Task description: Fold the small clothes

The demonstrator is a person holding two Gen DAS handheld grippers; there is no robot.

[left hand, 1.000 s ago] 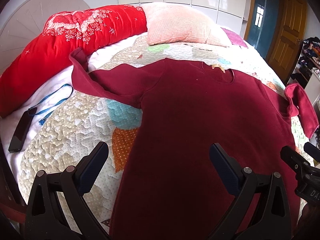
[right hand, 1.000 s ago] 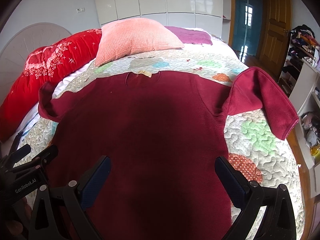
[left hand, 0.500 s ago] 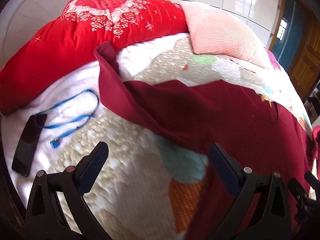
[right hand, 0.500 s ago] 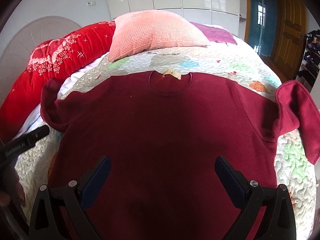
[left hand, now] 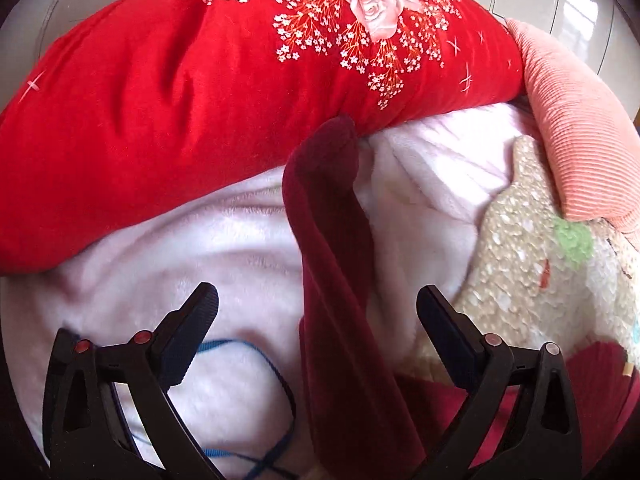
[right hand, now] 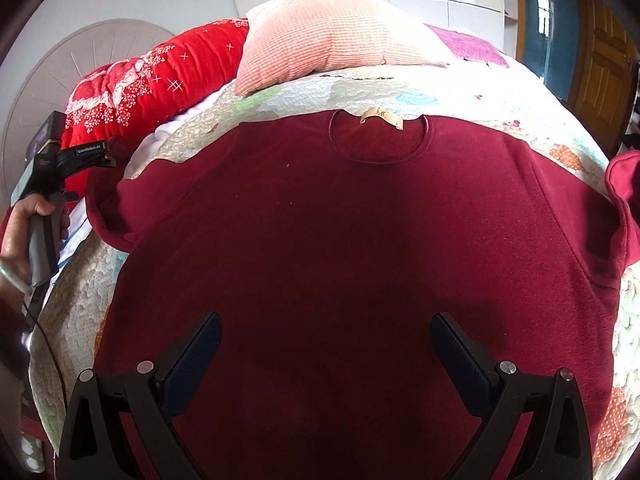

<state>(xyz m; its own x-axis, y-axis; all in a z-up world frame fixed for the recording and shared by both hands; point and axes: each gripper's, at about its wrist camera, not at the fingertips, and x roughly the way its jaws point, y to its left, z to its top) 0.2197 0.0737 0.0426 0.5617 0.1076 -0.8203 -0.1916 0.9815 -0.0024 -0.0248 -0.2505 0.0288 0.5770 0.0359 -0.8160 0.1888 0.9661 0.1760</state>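
Observation:
A dark red long-sleeved sweater lies flat on the quilted bed, collar with a tan label at the far side. Its left sleeve runs away from me to the red bolster in the left wrist view. My left gripper is open, its jaws either side of that sleeve and just above it. The left gripper also shows in the right wrist view, at the sleeve's end. My right gripper is open and empty over the sweater's lower body. The right sleeve is folded back at the bed's edge.
A red floral bolster and a pink ribbed pillow lie at the head of the bed. A blue cord lies on the white blanket by my left gripper. A wooden door stands at the far right.
My left gripper has moved left and forward along the left sleeve toward the red bolster, and is now over the sleeve. My right gripper has moved a little closer over the sweater's body.

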